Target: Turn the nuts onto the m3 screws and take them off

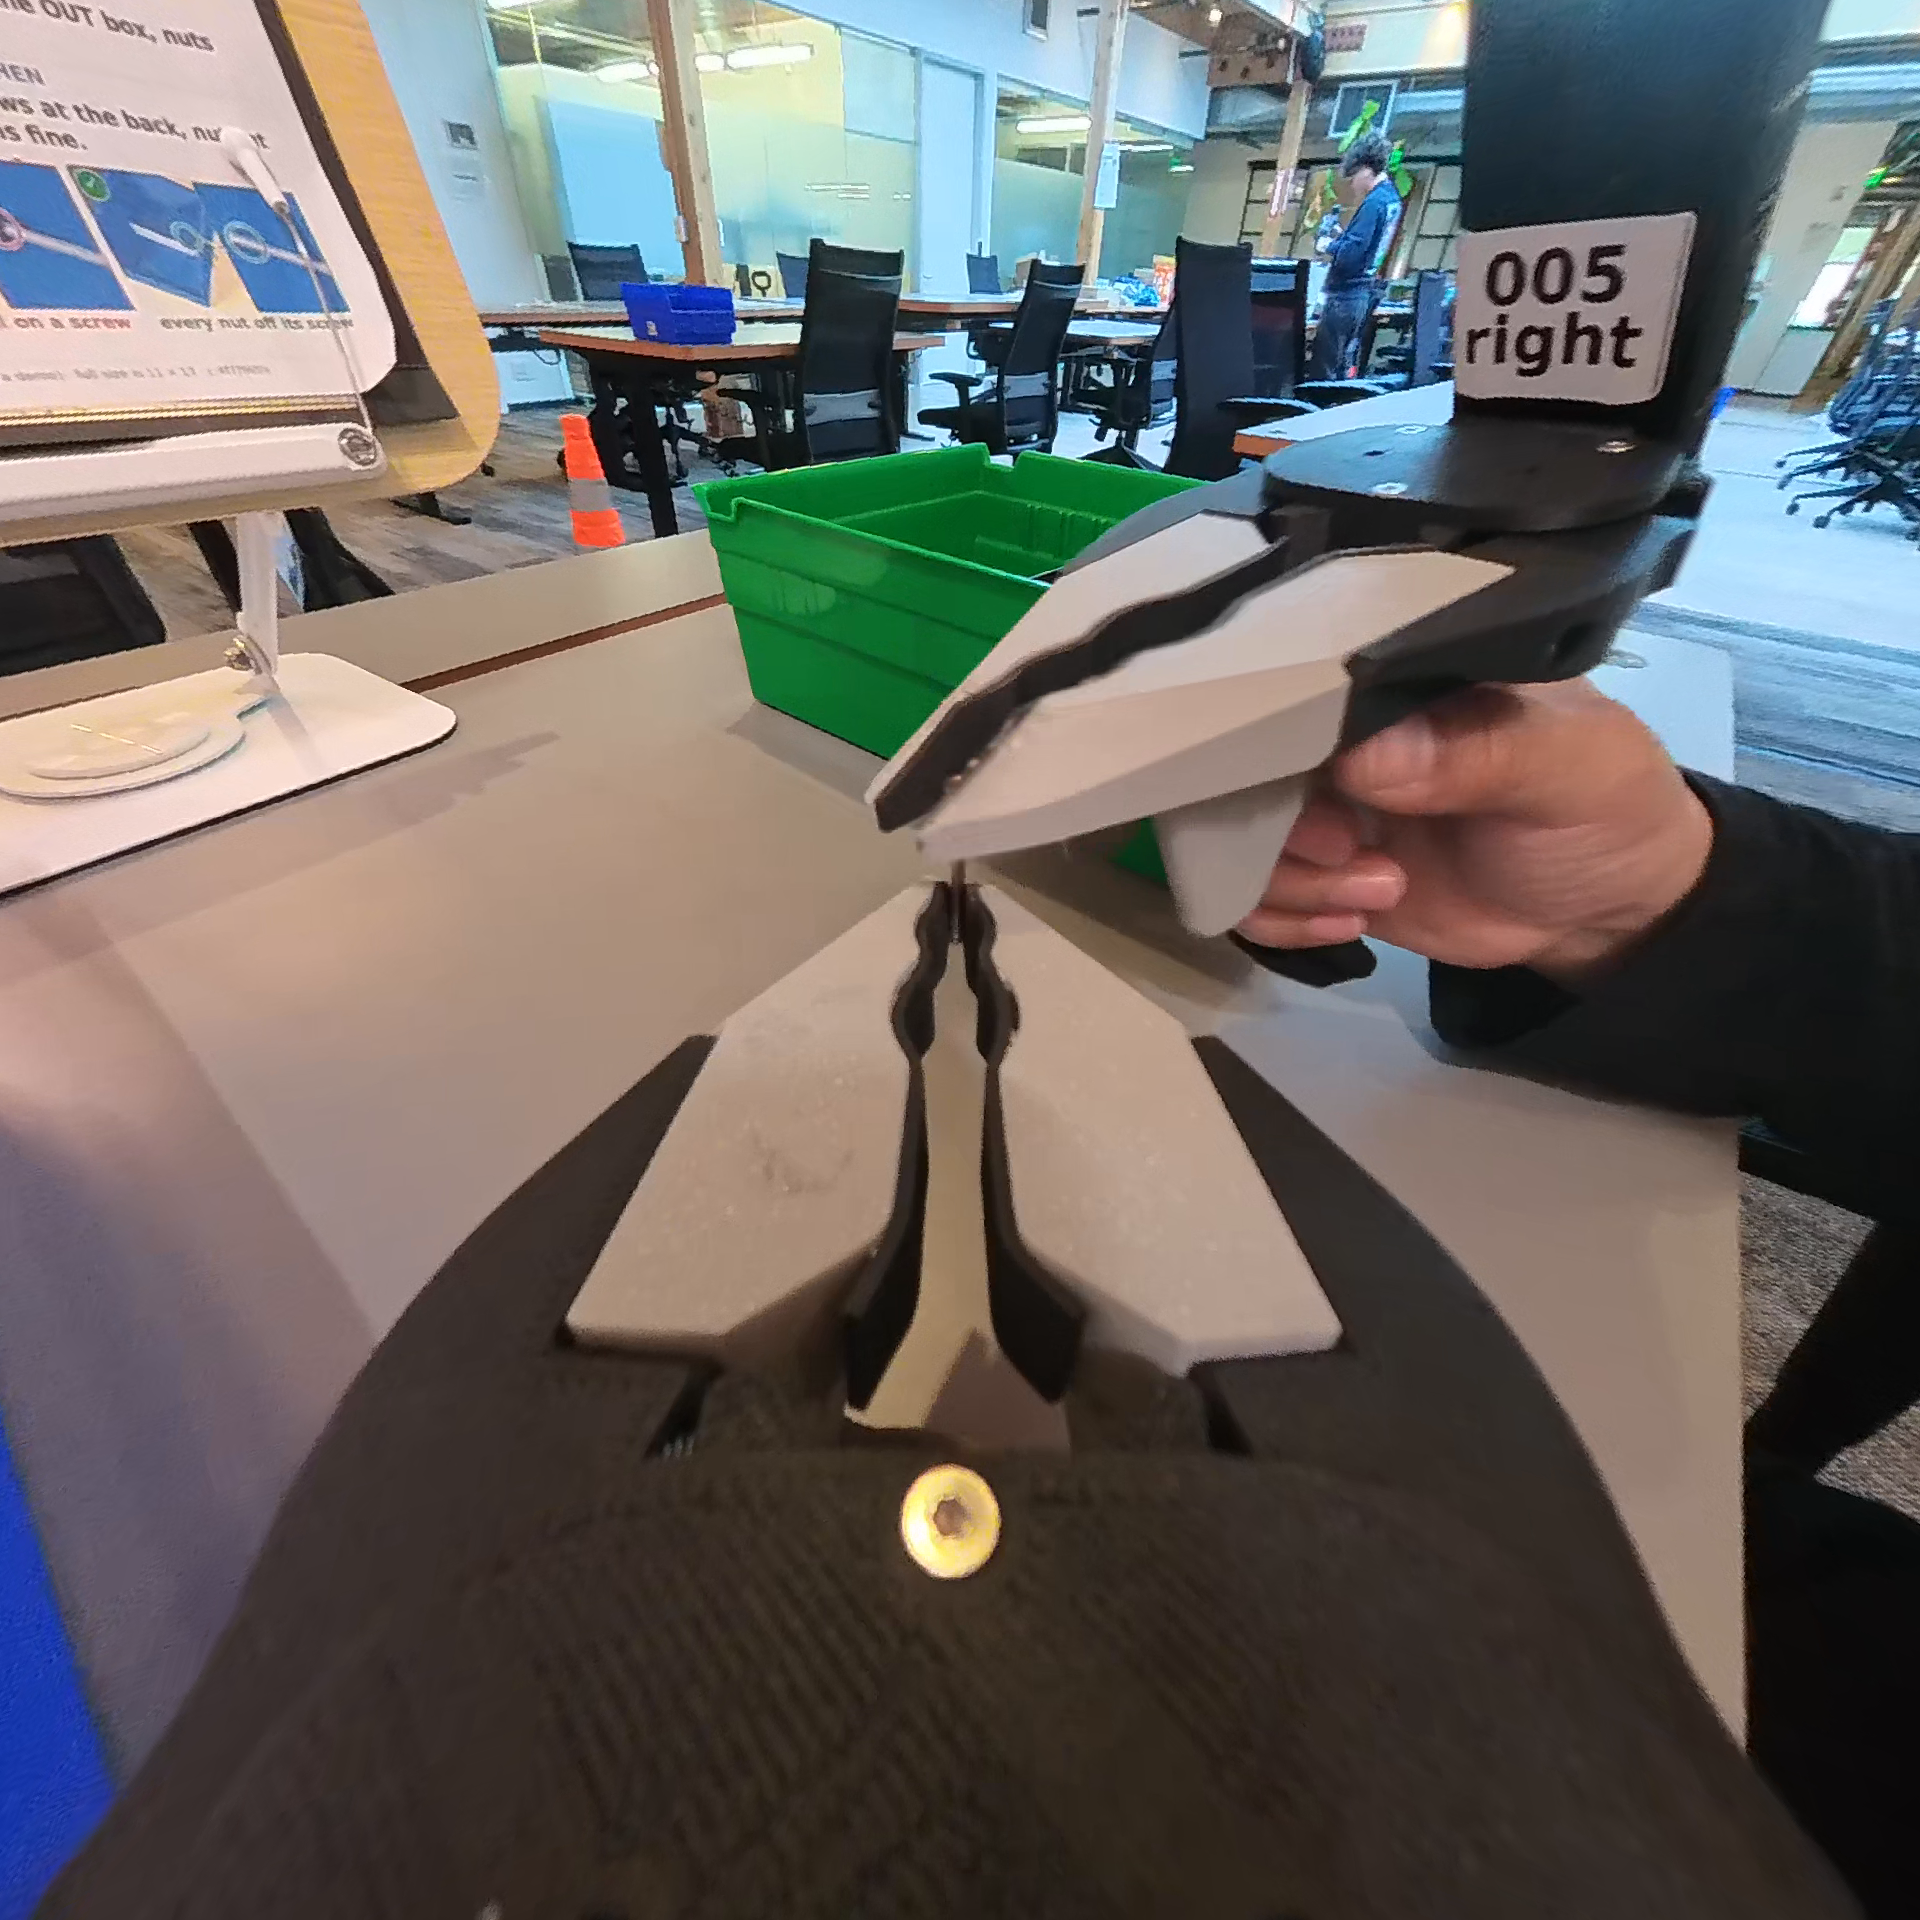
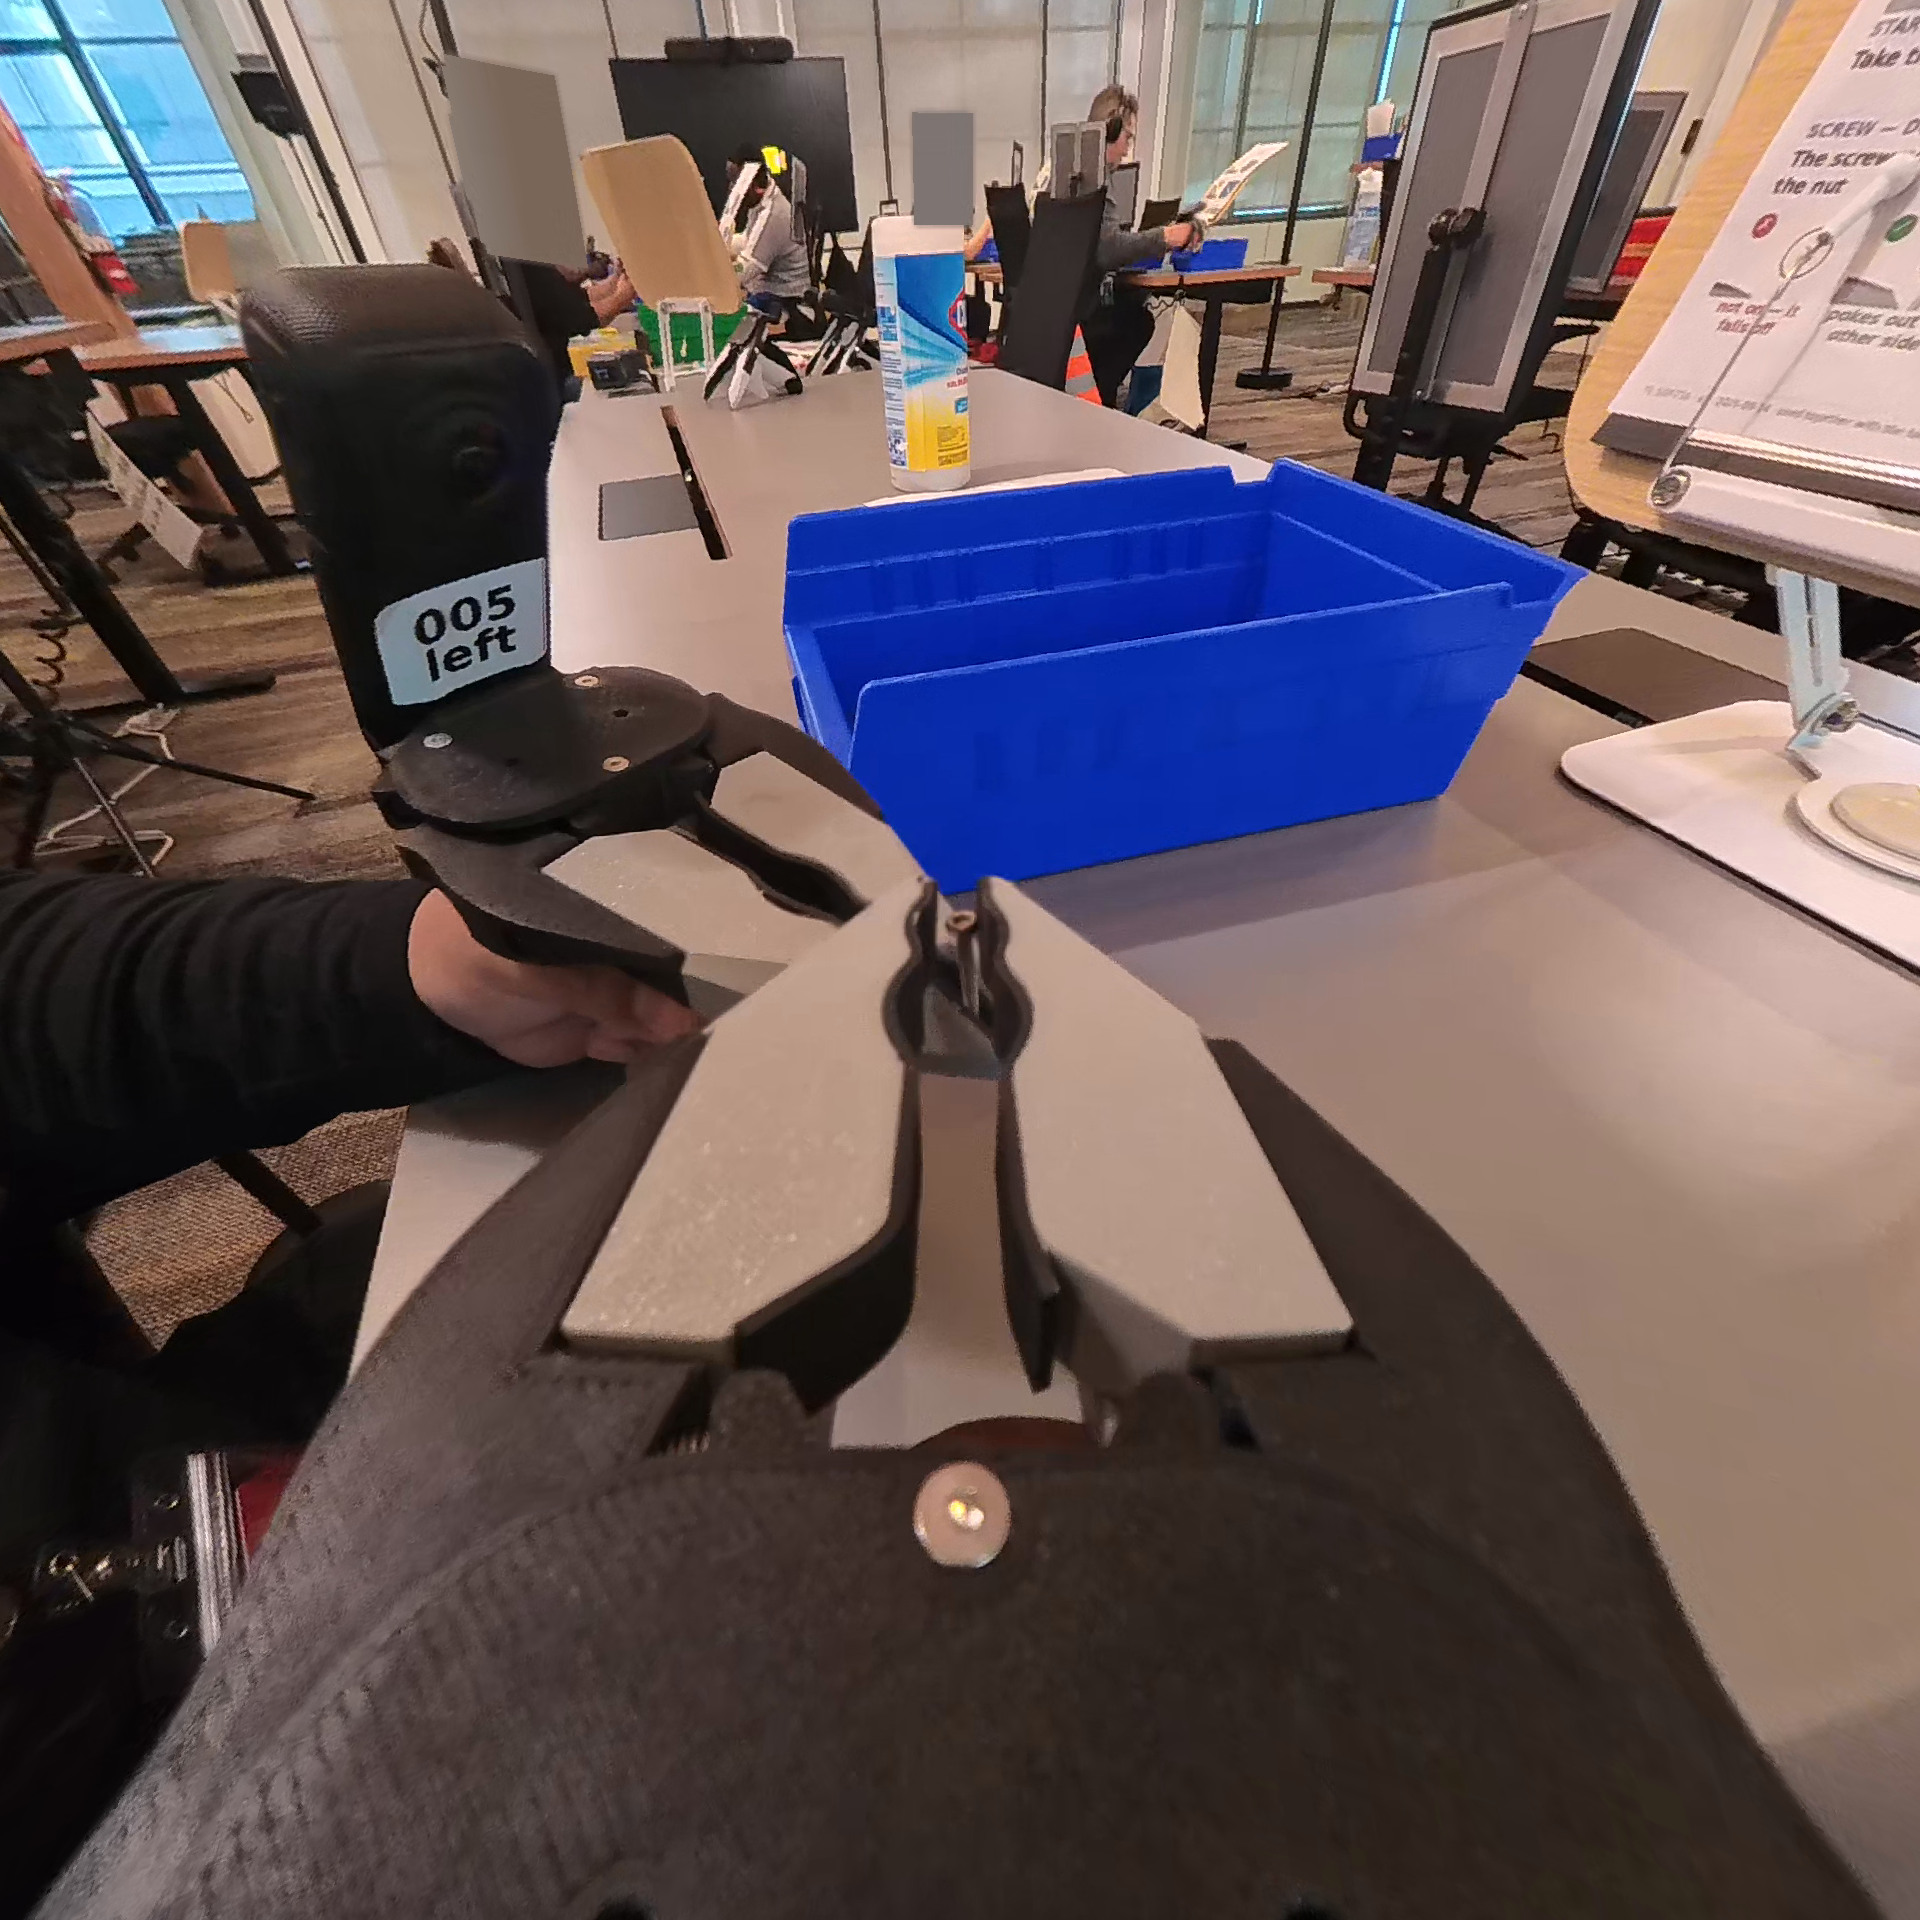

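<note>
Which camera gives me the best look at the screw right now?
The right wrist view. There the screw sits head-on between the right gripper fingertips, its head socket facing the camera. The left wrist view shows only a thin dark sliver where the left gripper meets the right gripper's tips; the nut cannot be made out.

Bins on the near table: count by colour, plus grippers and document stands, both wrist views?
Green bin: 1
Blue bin: 1
Grippers: 2, left gripper and right gripper, each shut on something small at the tips, where they meet
Document stand: 1
Wipes canister: 1
Total: 6
</note>
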A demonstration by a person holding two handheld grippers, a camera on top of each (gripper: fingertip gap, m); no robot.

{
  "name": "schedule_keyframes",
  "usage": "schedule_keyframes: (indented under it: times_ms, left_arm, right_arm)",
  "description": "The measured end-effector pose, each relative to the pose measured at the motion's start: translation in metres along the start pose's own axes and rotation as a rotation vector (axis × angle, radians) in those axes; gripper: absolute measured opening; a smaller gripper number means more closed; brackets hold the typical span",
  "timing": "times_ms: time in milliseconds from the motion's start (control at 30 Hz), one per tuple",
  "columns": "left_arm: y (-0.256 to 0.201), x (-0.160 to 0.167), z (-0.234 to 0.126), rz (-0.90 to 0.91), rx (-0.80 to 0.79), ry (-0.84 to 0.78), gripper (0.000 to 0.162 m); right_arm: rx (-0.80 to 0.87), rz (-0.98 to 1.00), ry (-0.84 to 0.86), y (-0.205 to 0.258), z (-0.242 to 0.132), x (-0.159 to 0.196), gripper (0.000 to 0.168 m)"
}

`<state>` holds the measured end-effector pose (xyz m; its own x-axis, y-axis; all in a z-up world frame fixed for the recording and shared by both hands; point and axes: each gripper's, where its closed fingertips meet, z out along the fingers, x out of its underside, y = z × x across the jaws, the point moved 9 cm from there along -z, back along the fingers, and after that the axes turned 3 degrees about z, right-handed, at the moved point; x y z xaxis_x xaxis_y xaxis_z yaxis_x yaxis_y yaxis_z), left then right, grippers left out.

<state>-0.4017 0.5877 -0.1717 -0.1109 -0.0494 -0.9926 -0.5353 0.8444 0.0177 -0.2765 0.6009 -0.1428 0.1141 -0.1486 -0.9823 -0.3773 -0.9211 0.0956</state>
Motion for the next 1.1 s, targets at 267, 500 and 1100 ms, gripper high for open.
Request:
schedule_keyframes:
  times_ms: [267, 500, 1100]
  left_arm:
    - [-0.002, 0.0, 0.0, -0.003, 0.017, -0.001, 0.0]
    - [0.0, 0.0, 0.0, -0.014, 0.012, -0.003, 0.0]
    - [-0.008, 0.0, 0.004, 0.01, 0.082, 0.0, 0.0]
  right_arm:
    - [-0.066, 0.076, -0.039, -0.003, -0.004, -0.003, 0.002]
    - [0.049, 0.0, -0.107, -0.006, -0.022, -0.015, 0.002]
    - [0.511, 0.231, 0.602, -0.092, -0.175, 0.043, 0.008]
